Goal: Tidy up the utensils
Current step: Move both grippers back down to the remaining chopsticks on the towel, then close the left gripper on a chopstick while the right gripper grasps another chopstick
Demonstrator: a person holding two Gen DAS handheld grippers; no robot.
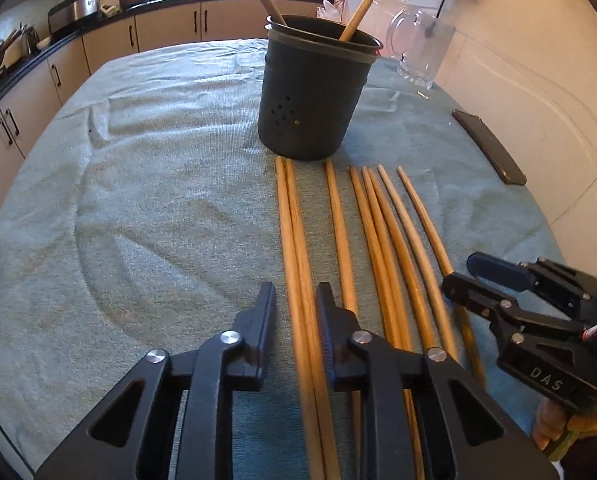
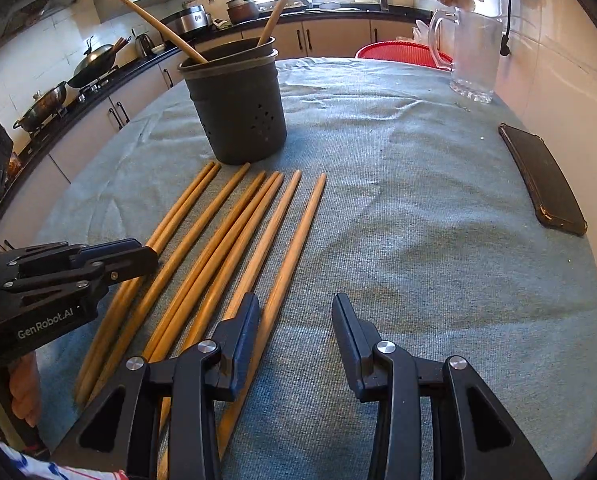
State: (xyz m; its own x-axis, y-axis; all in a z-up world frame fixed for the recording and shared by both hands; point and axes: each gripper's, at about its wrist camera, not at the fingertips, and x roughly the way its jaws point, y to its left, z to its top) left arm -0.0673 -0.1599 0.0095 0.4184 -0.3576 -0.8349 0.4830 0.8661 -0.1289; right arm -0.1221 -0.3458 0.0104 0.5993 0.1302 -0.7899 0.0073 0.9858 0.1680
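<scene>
Seven long tan wooden chopsticks are laid side by side on the grey-green towelling cloth, tips pointing toward the dark grey perforated utensil holder. The holder stands upright just beyond the tips; two chopsticks of the same wood lean inside it.

The left gripper is held low over the leftmost touching pair, jaws partly open astride the pair, nothing gripped. The right gripper is spread wide, empty; the outermost chopstick lies just inside its left finger.

The step is judged a pick-up: loading partly done, seven sticks left. The next move likely calls for closing on one stick or pair near its thick end, lifting clear of its neighbours, then tilting upright for the holder's mouth.

Outward: a black phone lies well apart; a clear glass jug stands at the far edge.
</scene>
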